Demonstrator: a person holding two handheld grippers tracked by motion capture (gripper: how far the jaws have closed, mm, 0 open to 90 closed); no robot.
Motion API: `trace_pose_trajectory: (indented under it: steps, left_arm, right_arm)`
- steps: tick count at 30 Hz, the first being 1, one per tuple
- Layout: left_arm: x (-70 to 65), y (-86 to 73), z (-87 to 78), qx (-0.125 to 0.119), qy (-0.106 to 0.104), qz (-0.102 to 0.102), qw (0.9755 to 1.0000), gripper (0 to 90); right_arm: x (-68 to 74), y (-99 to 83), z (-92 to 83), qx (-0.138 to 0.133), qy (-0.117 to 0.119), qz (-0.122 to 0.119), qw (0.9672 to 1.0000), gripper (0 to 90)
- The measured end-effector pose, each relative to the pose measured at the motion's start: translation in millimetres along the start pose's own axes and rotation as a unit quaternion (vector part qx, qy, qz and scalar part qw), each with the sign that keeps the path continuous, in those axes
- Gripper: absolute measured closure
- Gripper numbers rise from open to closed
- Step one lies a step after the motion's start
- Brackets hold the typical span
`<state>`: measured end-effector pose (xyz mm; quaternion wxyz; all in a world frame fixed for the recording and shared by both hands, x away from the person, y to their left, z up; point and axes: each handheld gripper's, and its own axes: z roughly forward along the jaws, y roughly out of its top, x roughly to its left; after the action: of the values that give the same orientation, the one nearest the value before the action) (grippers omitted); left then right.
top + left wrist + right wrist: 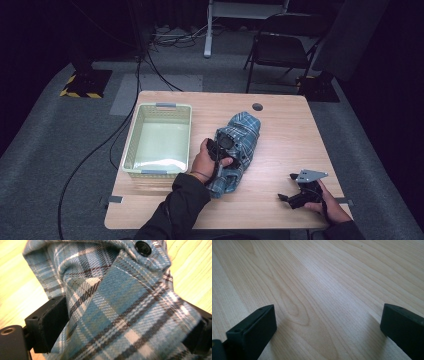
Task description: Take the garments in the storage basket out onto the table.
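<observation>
A blue plaid shirt (242, 135) lies bunched in the middle of the wooden table (290, 130). My left gripper (223, 146) rests on the shirt's left side, held by a hand. In the left gripper view the shirt (120, 285) fills the gap of the left gripper (128, 308); the jaws stand wide apart on either side of the cloth, and a dark button (143, 247) shows on top. My right gripper (287, 199) sits low at the table's front right, away from the shirt. In the right gripper view the right gripper (328, 312) is open over bare wood.
A pale green plastic basket (131, 150) stands on the table's left part, nothing in it. A round cable hole (257, 106) sits near the far edge. A black folding chair (282, 45) and floor cables lie beyond the table.
</observation>
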<state>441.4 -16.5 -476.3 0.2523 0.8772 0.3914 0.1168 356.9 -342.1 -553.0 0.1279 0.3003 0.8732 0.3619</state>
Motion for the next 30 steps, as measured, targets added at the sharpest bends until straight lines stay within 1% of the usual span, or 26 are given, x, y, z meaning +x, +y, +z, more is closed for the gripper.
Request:
trace_pose_trajectory:
  steps: [7, 12, 15, 16, 19, 22, 26, 29, 30]
  left_arm:
    - [-2.3, -1.5, -10.3, 0.001, 0.006, 0.018, 0.9998, 7.2]
    - [-6.0, -3.1, -18.9, 0.004, 0.007, 0.037, 0.9993, 7.2]
    - [-8.4, -3.4, -25.2, 0.006, 0.009, 0.057, 0.9983, 7.1]
    - [-8.8, -3.7, -26.3, 0.008, 0.008, 0.060, 0.9982, 7.1]
    - [-10.7, -5.6, -30.3, 0.014, 0.010, 0.079, 0.9968, 6.8]
    - [-12.5, -7.7, -33.6, 0.015, 0.010, 0.092, 0.9956, 6.6]
    - [-13.5, -9.3, -36.3, 0.018, 0.013, 0.101, 0.9947, 6.6]
    - [-13.8, -10.6, -39.0, 0.014, 0.012, 0.106, 0.9942, 6.6]
    - [-13.8, -11.1, -40.2, 0.015, 0.013, 0.110, 0.9937, 6.6]
  right_arm:
    - [0.0, 0.0, 0.0, 0.000, 0.000, 0.000, 1.0000, 0.6]
    - [0.0, 0.0, 0.0, 0.000, 0.000, 0.000, 1.0000, 0.6]
    - [0.0, 0.0, 0.0, 0.000, 0.000, 0.000, 1.0000, 0.6]
    - [0.0, 0.0, 0.0, 0.000, 0.000, 0.000, 1.0000, 0.6]
    - [0.0, 0.0, 0.0, 0.000, 0.000, 0.000, 1.0000, 0.6]
    - [0.0, 0.0, 0.0, 0.000, 0.000, 0.000, 1.0000, 0.6]
    - [0.0, 0.0, 0.0, 0.000, 0.000, 0.000, 1.0000, 0.6]
    - [0.0, 0.0, 0.0, 0.000, 0.000, 0.000, 1.0000, 0.6]
    - [0.0, 0.0, 0.0, 0.000, 0.000, 0.000, 1.0000, 0.6]
